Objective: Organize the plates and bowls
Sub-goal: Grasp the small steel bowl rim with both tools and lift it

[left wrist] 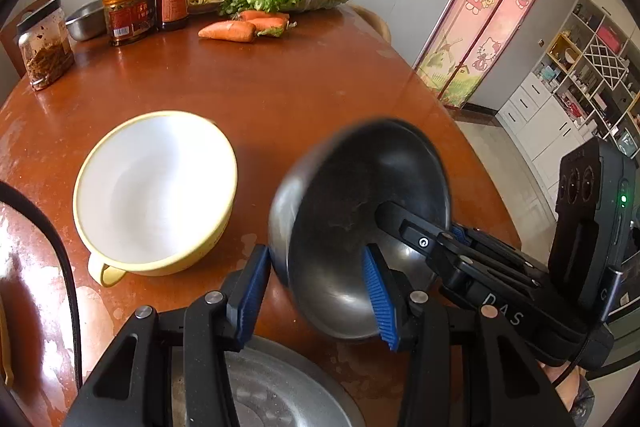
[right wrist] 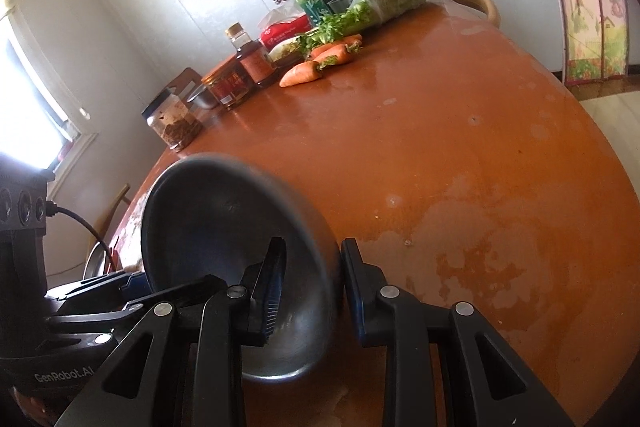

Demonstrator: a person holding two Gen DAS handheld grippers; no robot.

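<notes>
You've got the steel bowl tilted up off the tabletop, rim toward both cameras; right gripper is clamped on its rim wall, one pad inside, one outside; left gripper straddles the near rim, blue pads either side of the wall, but I can't tell if they're pressing yet.

Handling, my guess: thin stamped metal, light, stiff, won't crack; smooth curved wall is slippery, so a rim pinch may swivel — grip deep on the rim w/ the ribbed pads square to the wall.

The yellow bowl, white inside, w/ a loop handle, sits upright just beside it; looks like enamel or ceramic, heavier & prob. chippable, so avoid knocking steel against it. A flat grey metal plate lies under the left gripper; the tabletop varnish is worn & patchy.
</notes>
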